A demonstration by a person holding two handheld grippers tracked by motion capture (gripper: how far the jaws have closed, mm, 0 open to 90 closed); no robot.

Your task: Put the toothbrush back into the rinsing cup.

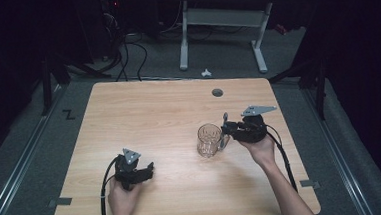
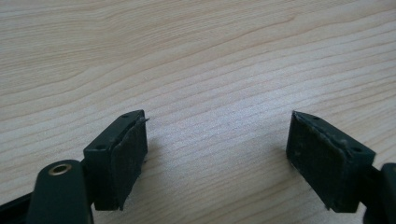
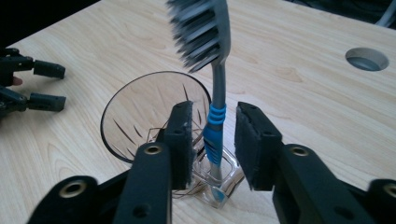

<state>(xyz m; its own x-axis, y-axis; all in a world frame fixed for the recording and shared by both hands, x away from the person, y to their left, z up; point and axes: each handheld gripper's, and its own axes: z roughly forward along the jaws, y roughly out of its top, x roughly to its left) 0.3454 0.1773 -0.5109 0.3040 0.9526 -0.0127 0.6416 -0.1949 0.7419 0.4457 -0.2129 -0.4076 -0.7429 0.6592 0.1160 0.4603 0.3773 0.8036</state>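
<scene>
A clear glass mug (image 1: 208,140) (image 3: 122,140) stands right of the table's middle. A grey toothbrush (image 1: 225,120) (image 3: 218,84) with a blue grip stands upright at the mug's handle, bristles on top, its lower end inside the handle loop. My right gripper (image 1: 226,131) (image 3: 215,116) has a jaw on either side of the brush's blue grip, open, with a small gap on each side. My left gripper (image 1: 150,167) (image 2: 217,140) rests low near the front left of the table, open, with bare wood between its pads. It also appears at the left edge of the right gripper view (image 3: 42,84).
The wooden table (image 1: 143,110) has a round cable hole (image 1: 217,92) (image 3: 366,58) near its far edge. Beyond it stand a white desk frame (image 1: 223,20) and cables on a grey floor. Dark surroundings flank both sides.
</scene>
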